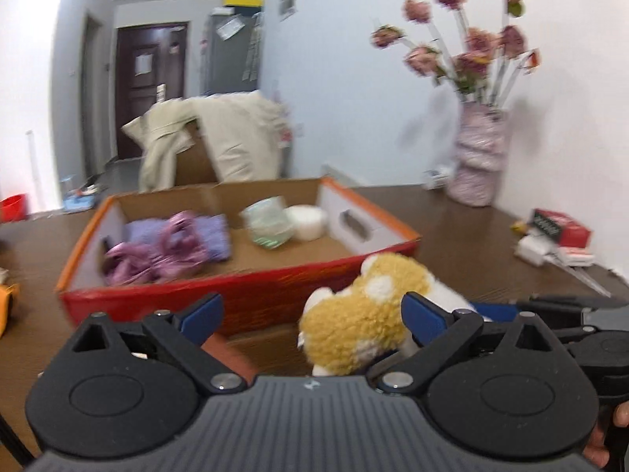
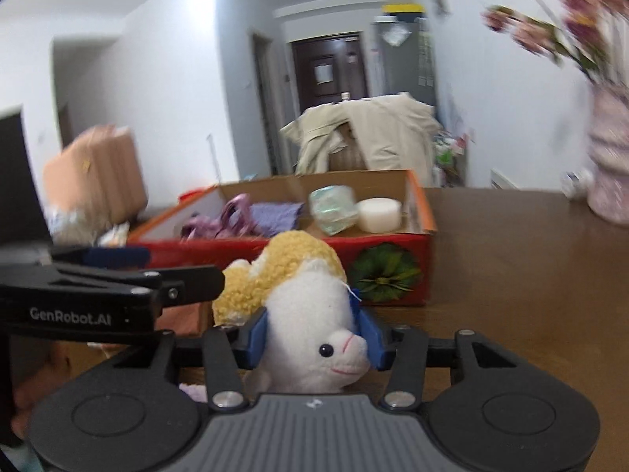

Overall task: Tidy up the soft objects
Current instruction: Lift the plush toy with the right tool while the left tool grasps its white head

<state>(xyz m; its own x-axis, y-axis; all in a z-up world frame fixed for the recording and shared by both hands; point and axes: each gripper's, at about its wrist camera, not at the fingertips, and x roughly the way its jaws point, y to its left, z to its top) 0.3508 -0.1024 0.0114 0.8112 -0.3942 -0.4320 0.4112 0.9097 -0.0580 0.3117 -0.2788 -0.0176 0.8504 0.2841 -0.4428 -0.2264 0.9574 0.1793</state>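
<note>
Right tongs (image 2: 316, 336) clamping the white head of the plush toy (image 2: 314, 338), near the red box (image 2: 393, 271) on the table (image 2: 511, 275). Left tongs (image 1: 314, 314) standing apart, the toy's tan body touching the right pad only.

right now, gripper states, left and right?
Left gripper: open, plush toy between the fingers, not pinched.
Right gripper: closed on the plush toy's white head.
</note>
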